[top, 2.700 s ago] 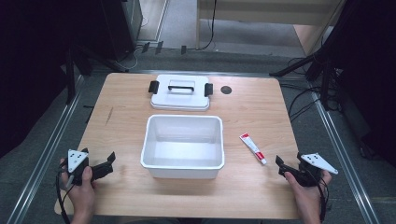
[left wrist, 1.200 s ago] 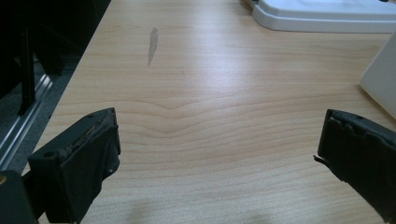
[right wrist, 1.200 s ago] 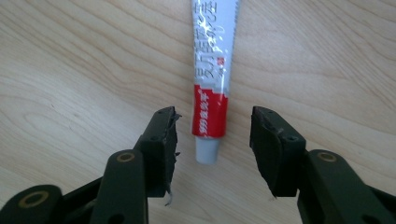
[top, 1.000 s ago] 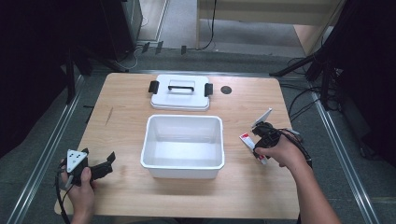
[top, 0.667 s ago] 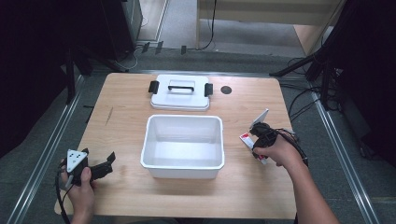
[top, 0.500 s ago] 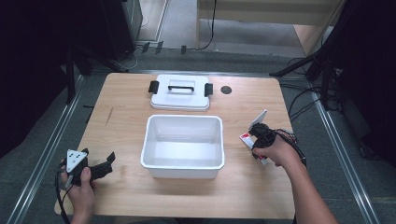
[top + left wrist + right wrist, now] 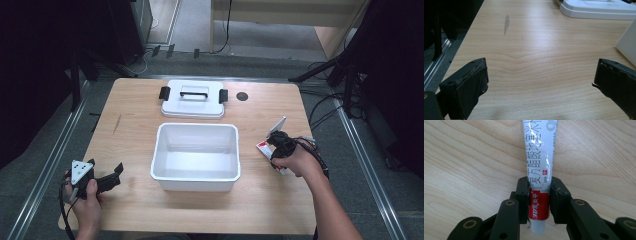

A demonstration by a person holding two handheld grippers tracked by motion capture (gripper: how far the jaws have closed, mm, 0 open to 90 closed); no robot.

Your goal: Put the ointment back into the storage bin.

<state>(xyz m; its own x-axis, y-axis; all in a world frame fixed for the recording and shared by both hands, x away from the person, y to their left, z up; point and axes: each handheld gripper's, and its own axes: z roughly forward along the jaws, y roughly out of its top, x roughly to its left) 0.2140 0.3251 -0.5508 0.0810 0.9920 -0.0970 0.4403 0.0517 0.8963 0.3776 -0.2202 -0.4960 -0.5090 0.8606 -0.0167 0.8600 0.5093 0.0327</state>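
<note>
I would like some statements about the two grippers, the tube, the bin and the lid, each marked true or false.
1. The right gripper is shut on the tube. True.
2. The left gripper holds the lid. False: its jaws are open over bare table, holding nothing.
3. The white bin is empty. True.
4. The lid sits on the bin. False: it lies on the table beyond the bin.
5. The tube lies to the left of the bin in the high view. False: it is to its right.
</note>
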